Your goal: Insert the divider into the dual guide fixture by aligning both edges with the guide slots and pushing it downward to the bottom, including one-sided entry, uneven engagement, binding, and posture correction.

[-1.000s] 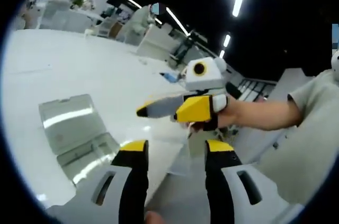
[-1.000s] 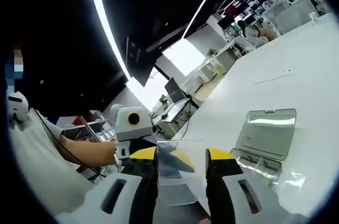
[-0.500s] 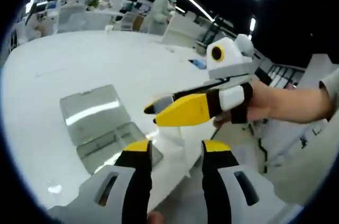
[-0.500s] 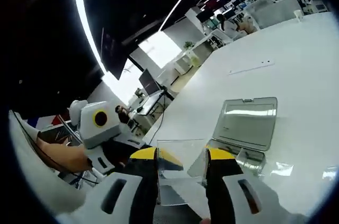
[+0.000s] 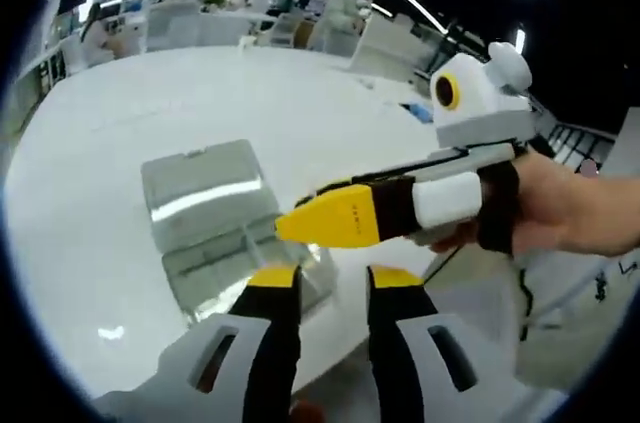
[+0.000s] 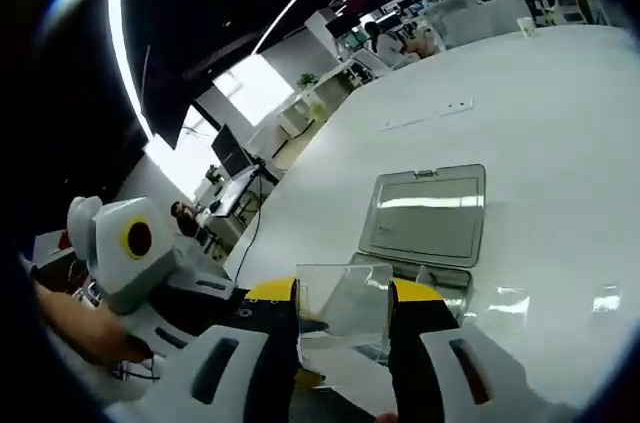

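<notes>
Clearly right hand-held gripper [image 6: 343, 303] clamped on divider [image 6: 343, 308]: thin, stiff, slick, light; grip lower edge. Left hand-held gripper [image 5: 322, 278] apart, empty. Fixture [image 6: 425, 225] on surface [image 6: 560, 143].

The white table [image 6: 560, 123] lies bare on all sides of the clear case [image 6: 425, 218], so approach is open from any side. The case's open lid [image 5: 200, 188] rises behind its tray [image 5: 235, 263]. In the left gripper view the right gripper [image 5: 300, 225] crosses just above the tray, barring the way down.
</notes>
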Tool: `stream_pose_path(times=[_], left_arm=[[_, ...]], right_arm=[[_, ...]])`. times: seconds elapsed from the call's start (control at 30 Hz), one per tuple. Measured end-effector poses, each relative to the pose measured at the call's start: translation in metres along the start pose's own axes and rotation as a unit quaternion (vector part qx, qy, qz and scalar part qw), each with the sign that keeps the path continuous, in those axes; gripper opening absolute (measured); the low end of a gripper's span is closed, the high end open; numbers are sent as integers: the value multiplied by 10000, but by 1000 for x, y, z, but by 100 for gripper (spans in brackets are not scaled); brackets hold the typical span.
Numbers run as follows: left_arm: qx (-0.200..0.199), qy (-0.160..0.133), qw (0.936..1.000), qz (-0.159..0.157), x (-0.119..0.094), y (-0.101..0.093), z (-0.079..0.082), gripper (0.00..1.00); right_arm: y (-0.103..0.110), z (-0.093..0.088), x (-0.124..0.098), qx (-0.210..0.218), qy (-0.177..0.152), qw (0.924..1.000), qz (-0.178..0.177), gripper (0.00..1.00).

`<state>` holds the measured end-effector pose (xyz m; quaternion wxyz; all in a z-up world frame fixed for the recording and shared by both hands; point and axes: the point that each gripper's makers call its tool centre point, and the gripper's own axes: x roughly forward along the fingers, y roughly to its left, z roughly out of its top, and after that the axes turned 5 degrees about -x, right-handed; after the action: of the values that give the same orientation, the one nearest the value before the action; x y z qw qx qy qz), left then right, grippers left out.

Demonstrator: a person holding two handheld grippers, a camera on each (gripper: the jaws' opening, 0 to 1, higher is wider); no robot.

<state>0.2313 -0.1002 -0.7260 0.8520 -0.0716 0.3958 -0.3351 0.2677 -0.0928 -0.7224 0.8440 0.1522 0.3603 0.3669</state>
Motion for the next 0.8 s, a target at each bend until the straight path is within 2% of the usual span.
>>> stream_pose_path(times=[0.3, 0.8], left_arm=[[-105, 54, 9994, 331, 8, 6, -6, 14], [-293, 22, 9984, 476, 13, 13, -4, 8]], right_arm=[[-3, -4, 4, 92, -41, 9996, -264, 30], [-5, -5, 6, 87, -57, 9986, -510, 30]])
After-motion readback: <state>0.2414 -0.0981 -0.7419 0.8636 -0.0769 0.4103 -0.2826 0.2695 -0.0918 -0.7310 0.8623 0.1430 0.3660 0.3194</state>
